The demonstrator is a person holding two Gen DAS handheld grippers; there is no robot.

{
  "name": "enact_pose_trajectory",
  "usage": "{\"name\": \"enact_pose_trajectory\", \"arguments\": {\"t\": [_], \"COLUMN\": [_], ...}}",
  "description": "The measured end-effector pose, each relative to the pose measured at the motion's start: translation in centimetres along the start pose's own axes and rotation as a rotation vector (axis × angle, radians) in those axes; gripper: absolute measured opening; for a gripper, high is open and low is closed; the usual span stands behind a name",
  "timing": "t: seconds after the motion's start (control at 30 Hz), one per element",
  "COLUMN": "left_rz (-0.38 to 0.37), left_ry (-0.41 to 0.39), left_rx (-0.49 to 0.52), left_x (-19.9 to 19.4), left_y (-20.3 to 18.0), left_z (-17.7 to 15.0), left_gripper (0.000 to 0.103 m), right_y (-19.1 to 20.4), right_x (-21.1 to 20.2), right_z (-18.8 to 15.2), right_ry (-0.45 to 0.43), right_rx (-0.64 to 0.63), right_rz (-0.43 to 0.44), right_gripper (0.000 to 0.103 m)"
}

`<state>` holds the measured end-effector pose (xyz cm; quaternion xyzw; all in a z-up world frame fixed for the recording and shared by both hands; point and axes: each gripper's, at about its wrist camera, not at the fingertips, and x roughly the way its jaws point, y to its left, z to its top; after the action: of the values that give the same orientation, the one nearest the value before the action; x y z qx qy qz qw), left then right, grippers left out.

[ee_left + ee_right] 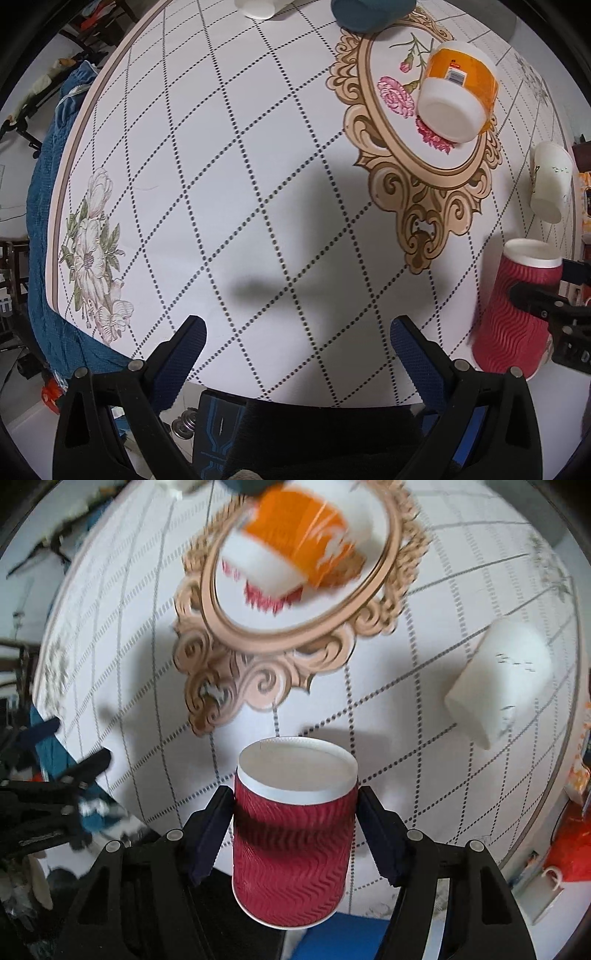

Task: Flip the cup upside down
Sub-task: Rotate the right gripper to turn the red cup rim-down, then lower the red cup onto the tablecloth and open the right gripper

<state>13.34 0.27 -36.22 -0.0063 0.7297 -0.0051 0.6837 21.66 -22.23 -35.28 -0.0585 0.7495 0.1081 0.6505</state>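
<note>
A red ripple paper cup [291, 845] is held between the fingers of my right gripper [293, 805], which is shut on it. The cup is upside down, its white base facing up, its rim low near the table's front edge. It also shows in the left wrist view [517, 310] at the right edge, with the right gripper's finger [532, 295] across it. My left gripper [297, 332] is open and empty above the tablecloth [258, 184] near the front edge. The right wrist view is blurred by motion.
An orange and white cup [458, 92] stands upside down on the ornate oval print. A white cup [550, 184] stands upside down at the right. A teal cup [369, 13] and a white cup [258, 7] are at the far edge. A blue cloth [48, 221] hangs at the left.
</note>
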Motion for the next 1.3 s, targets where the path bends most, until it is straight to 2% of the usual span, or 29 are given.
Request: {"name": "enact_pose_trajectory", "arguments": {"t": [0.23,0.37,0.47,0.63,0.9,1.2,1.3], "left_rz": [0.010,0.019,0.024,0.035,0.045,0.056,0.067], "left_ry": [0.000,-0.004,-0.004,0.000,-0.009,-0.058,-0.095], "left_rx": [0.021,0.031,0.033,0.034,0.033,0.019,0.016], "left_x": [0.1,-0.1,0.0,0.4,0.6,-0.8,-2.1], "left_y": [-1.4,-2.5,-3.2,-4.2,-4.8,-4.3,-4.3], "left_z": [0.7,0.8,0.8,0.3,-0.9,-2.7,-3.3], "left_gripper": [0.102,0.102,0.102,0.102,0.102,0.102,0.102], "right_y": [0.2,0.7,0.6,0.4,1.1,1.2,1.1], "right_x": [-3.6,-4.1,-4.0,-3.4,-2.5,-1.3,-1.4], "right_z": [-1.4,-2.2,-2.9,-4.1,-6.2,-8.0,-8.5], "right_ry": [-0.229,-0.370,-0.468,-0.587,-0.624,-0.539,-0.513], "right_rx": [0.034,0.054,0.089,0.113,0.068,0.076,0.088], "right_rz": [-0.038,-0.076,-0.070,-0.074,-0.085,-0.063,-0.069], "right_gripper": [0.070,0.070,0.070,0.070,0.071,0.072,0.079]}}
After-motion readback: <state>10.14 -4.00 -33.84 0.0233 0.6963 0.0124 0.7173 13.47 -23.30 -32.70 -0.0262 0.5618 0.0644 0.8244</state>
